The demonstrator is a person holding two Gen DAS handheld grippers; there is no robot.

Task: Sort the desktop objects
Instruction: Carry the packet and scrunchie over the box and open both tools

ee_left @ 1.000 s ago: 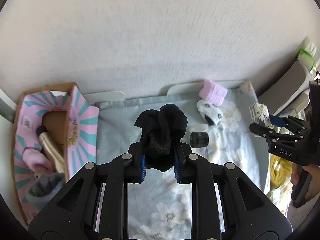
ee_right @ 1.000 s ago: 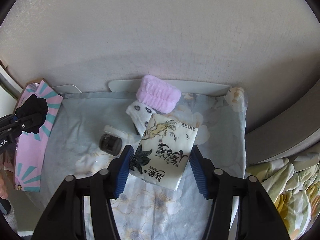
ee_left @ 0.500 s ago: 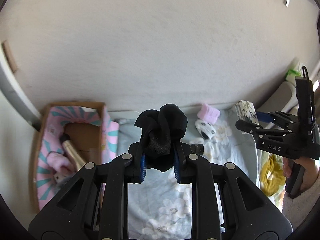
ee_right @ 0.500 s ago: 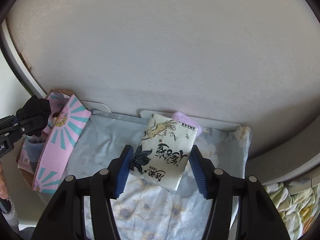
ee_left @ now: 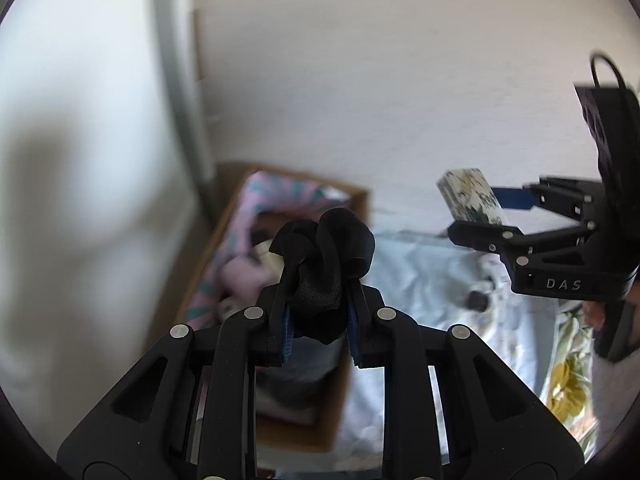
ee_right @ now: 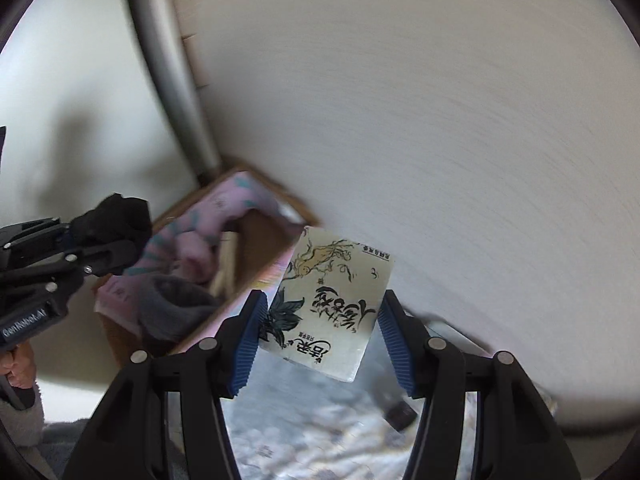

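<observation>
At the left of the right wrist view, the left gripper (ee_right: 100,246) has its jaws pinched tight on a bunched black cloth (ee_right: 116,216), held above the near end of the cardboard box (ee_right: 256,268) with its pink and teal lining. A grey sock (ee_right: 176,308) and pink items lie inside the box. Lower centre, the right gripper (ee_right: 320,334) clamps a white tissue pack (ee_right: 330,304) printed with black characters, held above the floral cloth (ee_right: 320,432) by the box's right edge.
</observation>
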